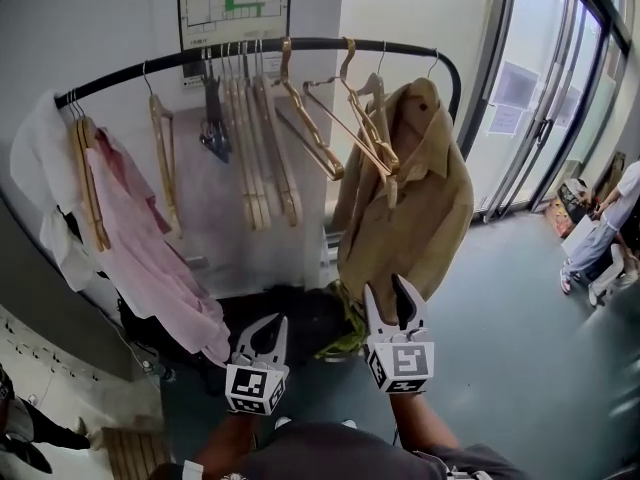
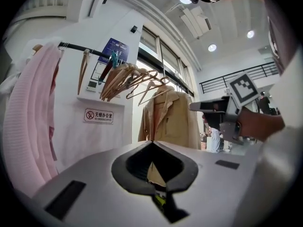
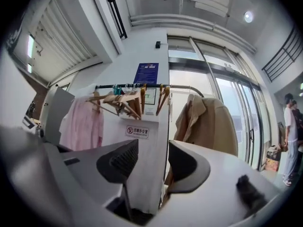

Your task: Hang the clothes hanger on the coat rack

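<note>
A black coat rack rail (image 1: pixel 300 44) curves across the top of the head view, carrying several wooden hangers. One wooden hanger (image 1: pixel 352 118) hangs tilted by its hook near the rail's right part, and no gripper touches it. My right gripper (image 1: pixel 388 303) is below it, in front of the tan jacket, open with nothing between its fingers. In the right gripper view the right gripper (image 3: pixel 152 148) points level at the rail (image 3: pixel 175 86) and the hangers (image 3: pixel 124 98). My left gripper (image 1: pixel 264 336) is lower left. In its own view the left gripper (image 2: pixel 151 143) is shut and empty.
A tan jacket (image 1: pixel 405 208) hangs at the rail's right end and a pink shirt (image 1: pixel 140 248) at the left. Dark bags (image 1: pixel 290 318) lie on the floor under the rack. Glass doors (image 1: pixel 540 108) stand to the right, with a person (image 1: pixel 605 233) near them.
</note>
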A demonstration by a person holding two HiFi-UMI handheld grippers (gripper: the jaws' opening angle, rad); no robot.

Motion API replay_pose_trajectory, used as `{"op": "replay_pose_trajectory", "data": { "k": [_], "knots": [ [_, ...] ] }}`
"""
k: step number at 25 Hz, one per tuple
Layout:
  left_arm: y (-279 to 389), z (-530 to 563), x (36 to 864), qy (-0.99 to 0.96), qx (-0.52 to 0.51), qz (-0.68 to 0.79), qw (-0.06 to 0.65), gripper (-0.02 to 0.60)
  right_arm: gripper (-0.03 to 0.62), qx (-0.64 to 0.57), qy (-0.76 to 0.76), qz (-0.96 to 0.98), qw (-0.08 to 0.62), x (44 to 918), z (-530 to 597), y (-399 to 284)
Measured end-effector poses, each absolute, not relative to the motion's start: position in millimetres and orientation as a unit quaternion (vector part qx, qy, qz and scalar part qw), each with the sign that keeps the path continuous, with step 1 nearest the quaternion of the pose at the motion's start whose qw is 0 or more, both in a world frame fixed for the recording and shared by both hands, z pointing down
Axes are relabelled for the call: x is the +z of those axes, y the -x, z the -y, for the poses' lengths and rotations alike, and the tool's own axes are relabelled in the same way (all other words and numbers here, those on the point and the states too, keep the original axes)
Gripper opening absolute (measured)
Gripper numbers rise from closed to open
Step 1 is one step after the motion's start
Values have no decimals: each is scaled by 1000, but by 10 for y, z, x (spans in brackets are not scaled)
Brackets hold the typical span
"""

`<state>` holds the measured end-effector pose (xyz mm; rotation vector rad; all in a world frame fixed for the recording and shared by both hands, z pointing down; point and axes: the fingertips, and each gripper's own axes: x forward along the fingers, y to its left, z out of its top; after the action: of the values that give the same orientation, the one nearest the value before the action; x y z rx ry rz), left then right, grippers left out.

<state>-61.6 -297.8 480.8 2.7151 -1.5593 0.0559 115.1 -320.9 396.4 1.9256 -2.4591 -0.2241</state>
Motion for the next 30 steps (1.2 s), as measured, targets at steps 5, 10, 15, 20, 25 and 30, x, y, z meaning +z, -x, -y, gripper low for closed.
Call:
{"op": "replay_pose_trajectory", "data": {
  "k": [5, 10, 15, 20, 25, 30],
  "knots": [
    [610, 2957, 4733, -869, 13, 495, 0, 9, 25, -58, -594, 802, 14, 4376, 2922, -857],
    [523, 2898, 4582, -874, -5, 486, 1, 9, 14, -54, -573, 818, 12, 4491, 2858, -763],
    [525, 2862, 4489, -874, -11, 486, -10, 9, 14, -41, -570, 820, 21, 4567, 2881, -708],
    [560, 2838, 4516, -872, -9, 490, -3, 9, 14, -36, -565, 824, 25, 4590, 2865, -662],
    [536, 2841, 4524, -873, -12, 488, -3, 9, 14, -39, -558, 828, 30, 4603, 2880, -618],
    [517, 2845, 4567, -873, -6, 488, -3, 9, 12, -35, -554, 831, 37, 4654, 2893, -580]
  ]
}}
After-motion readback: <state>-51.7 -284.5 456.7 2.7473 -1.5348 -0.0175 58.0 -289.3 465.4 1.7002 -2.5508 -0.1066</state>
